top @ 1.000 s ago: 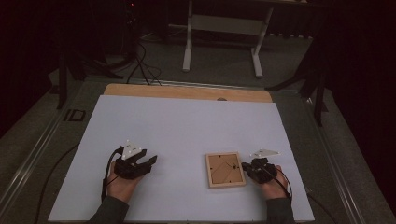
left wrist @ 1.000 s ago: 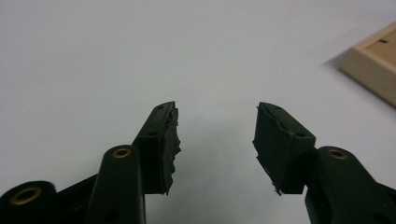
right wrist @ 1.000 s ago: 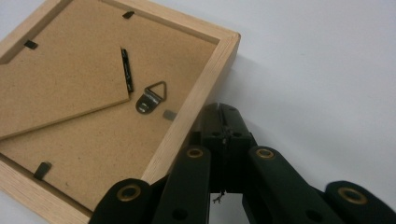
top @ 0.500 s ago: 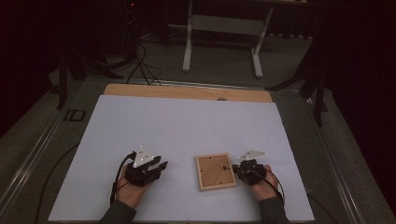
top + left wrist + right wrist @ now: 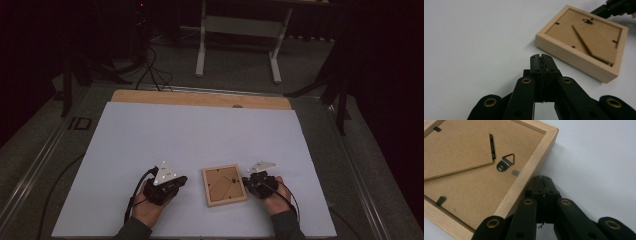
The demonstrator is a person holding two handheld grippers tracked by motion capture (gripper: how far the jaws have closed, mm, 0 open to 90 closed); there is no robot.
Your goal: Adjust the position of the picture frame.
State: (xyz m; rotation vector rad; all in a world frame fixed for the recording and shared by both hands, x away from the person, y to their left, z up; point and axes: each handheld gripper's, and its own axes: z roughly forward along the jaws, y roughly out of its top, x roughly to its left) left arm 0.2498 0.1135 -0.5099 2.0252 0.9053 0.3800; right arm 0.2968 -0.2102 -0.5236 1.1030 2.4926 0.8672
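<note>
Near the front edge of the desk point(image 5: 200, 130), a little right of its middle, a wooden picture frame point(image 5: 224, 185) lies flat with its brown backing board facing up. The frame is close to square, so no long axis can be told; its sides sit slightly skewed to the desk's edges. A thin easel strut point(image 5: 584, 41) crosses the backing on a diagonal, and a small metal hanging loop point(image 5: 505, 163) sits near the side of the frame toward the right gripper. The right gripper point(image 5: 248, 182) stands at the frame's right side, its jaws pressed together with nothing between them; in the right gripper view the tips lie against the outer face of the wooden rim, just beside it, and contact cannot be told for certain. The left gripper point(image 5: 183, 181) rests to the left of the frame, near it but apart, pointing toward it. Its jaws have just been closing and now meet tip to tip, with nothing between them. Both hands lie on the white desk surface near its front edge.
</note>
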